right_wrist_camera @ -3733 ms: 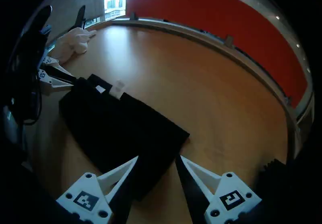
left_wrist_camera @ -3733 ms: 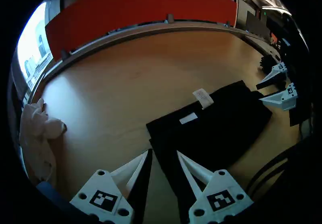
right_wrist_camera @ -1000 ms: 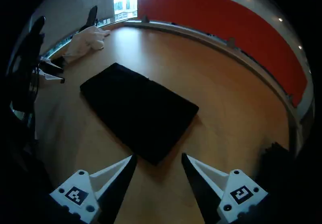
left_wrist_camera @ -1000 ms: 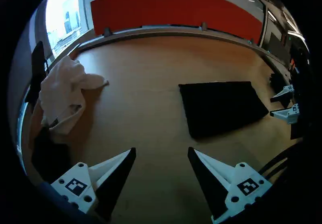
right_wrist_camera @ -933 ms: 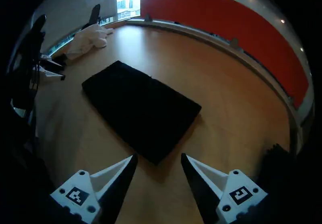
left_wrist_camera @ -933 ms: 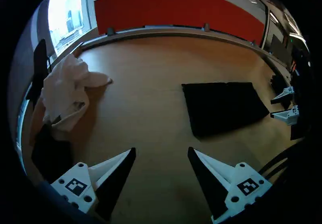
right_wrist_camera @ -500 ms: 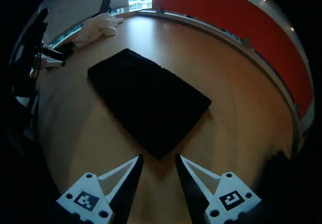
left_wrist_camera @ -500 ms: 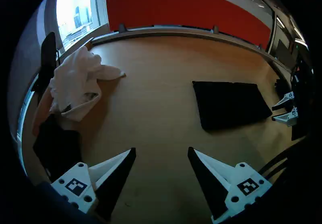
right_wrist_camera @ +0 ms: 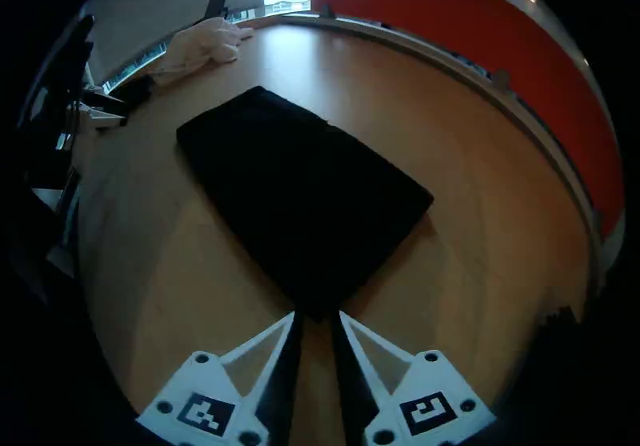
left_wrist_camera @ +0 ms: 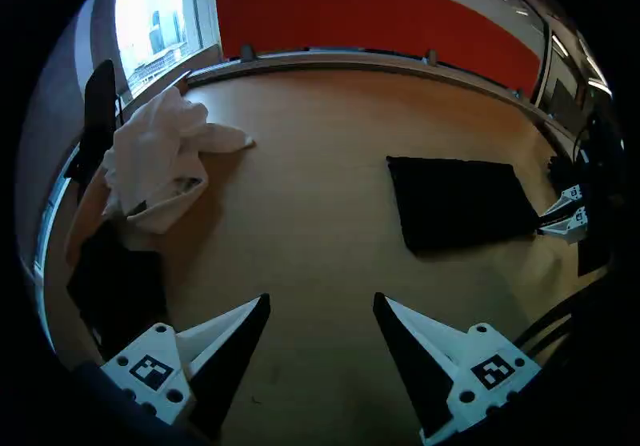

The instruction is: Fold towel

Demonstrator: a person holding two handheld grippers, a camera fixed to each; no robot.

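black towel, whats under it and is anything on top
The black towel lies flat on the wooden table with nothing on top. Whatever is beneath it is covered.

Off to my left, a crumpled white cloth heap (left_wrist_camera: 160, 158) lies on the wooden table (left_wrist_camera: 320, 166), with something dark (left_wrist_camera: 120, 286) just beside it. Along the far edge runs a red partition (left_wrist_camera: 376, 14), a bright window (left_wrist_camera: 156, 22) next to it, and a dark chair back (left_wrist_camera: 98, 118) beside the heap.
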